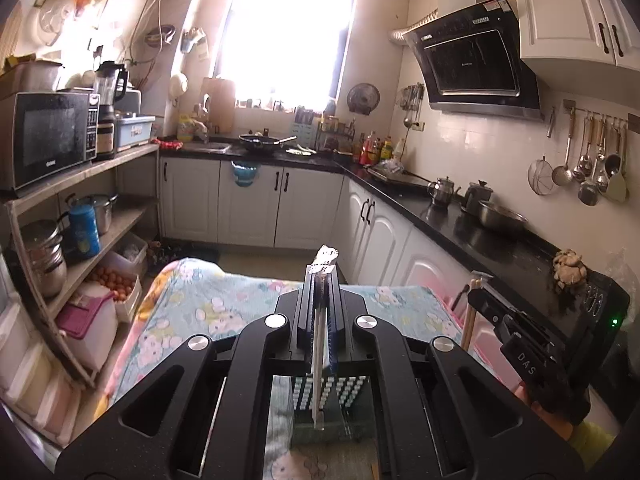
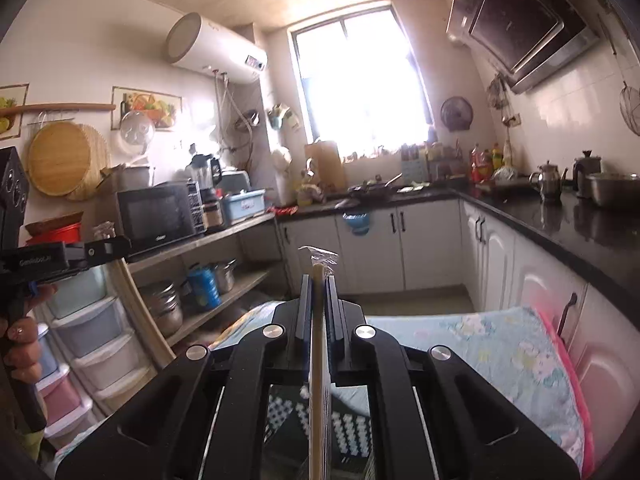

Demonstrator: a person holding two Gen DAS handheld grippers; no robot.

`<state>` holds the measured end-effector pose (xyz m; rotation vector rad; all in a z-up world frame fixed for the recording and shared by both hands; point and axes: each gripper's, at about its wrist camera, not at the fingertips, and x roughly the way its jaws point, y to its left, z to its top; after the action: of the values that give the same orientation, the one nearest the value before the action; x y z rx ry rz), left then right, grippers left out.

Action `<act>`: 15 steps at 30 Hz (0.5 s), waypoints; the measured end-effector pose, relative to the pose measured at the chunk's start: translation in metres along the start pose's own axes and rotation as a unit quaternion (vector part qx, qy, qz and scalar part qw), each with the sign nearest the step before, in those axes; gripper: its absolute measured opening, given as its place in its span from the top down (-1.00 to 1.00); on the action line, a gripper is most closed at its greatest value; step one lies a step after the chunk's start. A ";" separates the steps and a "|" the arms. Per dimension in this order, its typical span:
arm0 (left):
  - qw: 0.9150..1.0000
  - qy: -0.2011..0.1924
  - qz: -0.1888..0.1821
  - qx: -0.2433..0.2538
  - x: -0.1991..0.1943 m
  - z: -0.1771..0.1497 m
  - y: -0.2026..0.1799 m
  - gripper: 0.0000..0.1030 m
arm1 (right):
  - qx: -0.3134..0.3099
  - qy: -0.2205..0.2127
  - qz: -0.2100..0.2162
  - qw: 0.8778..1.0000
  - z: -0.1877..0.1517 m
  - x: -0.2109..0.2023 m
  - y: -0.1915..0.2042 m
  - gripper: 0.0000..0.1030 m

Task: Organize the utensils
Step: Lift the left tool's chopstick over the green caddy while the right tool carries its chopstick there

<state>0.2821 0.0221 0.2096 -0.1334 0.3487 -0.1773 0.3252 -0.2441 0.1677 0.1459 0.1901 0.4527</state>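
Note:
My left gripper [image 1: 322, 271] is shut on a thin white utensil [image 1: 319, 360] in a crinkled wrapper. The utensil stands upright between the jaws, its wrapped tip poking above them. My right gripper [image 2: 318, 280] is shut on wooden chopsticks [image 2: 318, 360] in a clear plastic sleeve, also upright. Both are held above a black perforated basket [image 1: 344, 396] on the flowered tablecloth [image 1: 208, 304]. In the left wrist view the right gripper [image 1: 478, 294] shows at the right with its chopsticks [image 1: 468, 320]. The right wrist view has the left gripper [image 2: 126, 245] at the left edge, a hand [image 2: 22, 344] on its handle.
A black worktop [image 1: 500, 240] with kettles and a steel bowl [image 1: 502, 218] runs along the right wall. Hanging ladles [image 1: 588, 168] are above it. Open shelves [image 1: 92, 168] with a microwave and pots stand on the left, plastic drawers [image 2: 92, 340] beside them. White cabinets line the far side.

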 end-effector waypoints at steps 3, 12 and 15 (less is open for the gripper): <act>1.000 -0.001 0.006 0.002 0.014 0.001 -0.001 0.98 | 0.003 -0.011 -0.015 1.000 0.005 0.011 -0.007 0.88; 1.000 -0.002 0.002 -0.012 0.045 -0.011 0.006 0.98 | 0.000 -0.034 -0.043 0.998 -0.001 0.042 -0.019 0.88; 1.000 0.002 0.000 -0.016 0.053 -0.023 0.008 0.98 | 0.005 -0.030 -0.055 0.998 -0.009 0.053 -0.024 0.88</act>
<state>0.3245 0.0177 0.1698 -0.1641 0.3561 -0.1731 0.3801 -0.2410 0.1462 0.1584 0.1400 0.3364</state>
